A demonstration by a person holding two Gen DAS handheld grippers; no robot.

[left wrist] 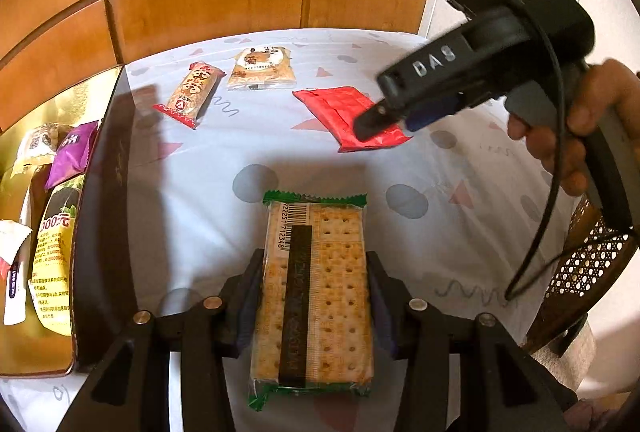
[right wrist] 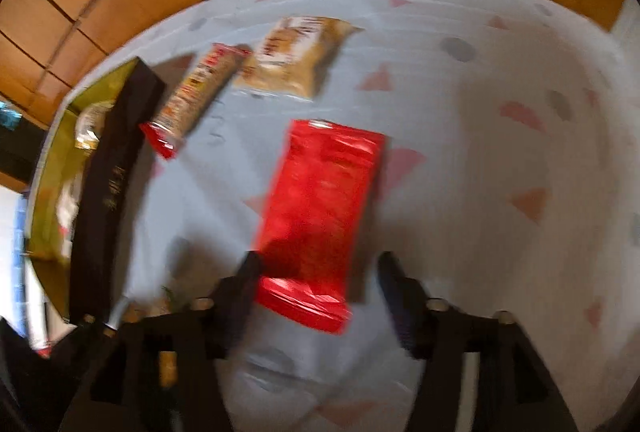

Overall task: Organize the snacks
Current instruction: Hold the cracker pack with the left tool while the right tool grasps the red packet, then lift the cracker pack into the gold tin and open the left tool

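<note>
- Where the left wrist view looks down along its own fingers, the left gripper [left wrist: 316,296] clamps a cracker packet [left wrist: 316,288] with green crimped ends, one pad pressed on each long side; the packet sits above a pale tablecloth [left wrist: 472,240] printed with grey dots and pink triangles.
- At the left edge a dark box [left wrist: 100,232] with a gold lining holds several packets already, among them a purple one [left wrist: 72,151] and a yellow-labelled one [left wrist: 54,252].
- Farther back on the cloth lie an orange snack bar [left wrist: 192,91] with red ends and, just beside it, a beige biscuit pack [left wrist: 262,67].
- A red packet [left wrist: 340,115] lies to their right; the right gripper [left wrist: 384,119], held by a hand [left wrist: 592,123], hangs over it with its tips at the packet's near end.
- Seen from the right wrist, blurred by motion, the right gripper [right wrist: 320,272] stands with its jaws apart around the near end of the red packet [right wrist: 320,199]; the left finger [right wrist: 246,280] is at the packet's edge, the right finger stands clear, so nothing is gripped.
- Beyond, the snack bar [right wrist: 192,99] and beige pack [right wrist: 296,59] lie side by side, and the dark box [right wrist: 116,171] runs along the left.
</note>
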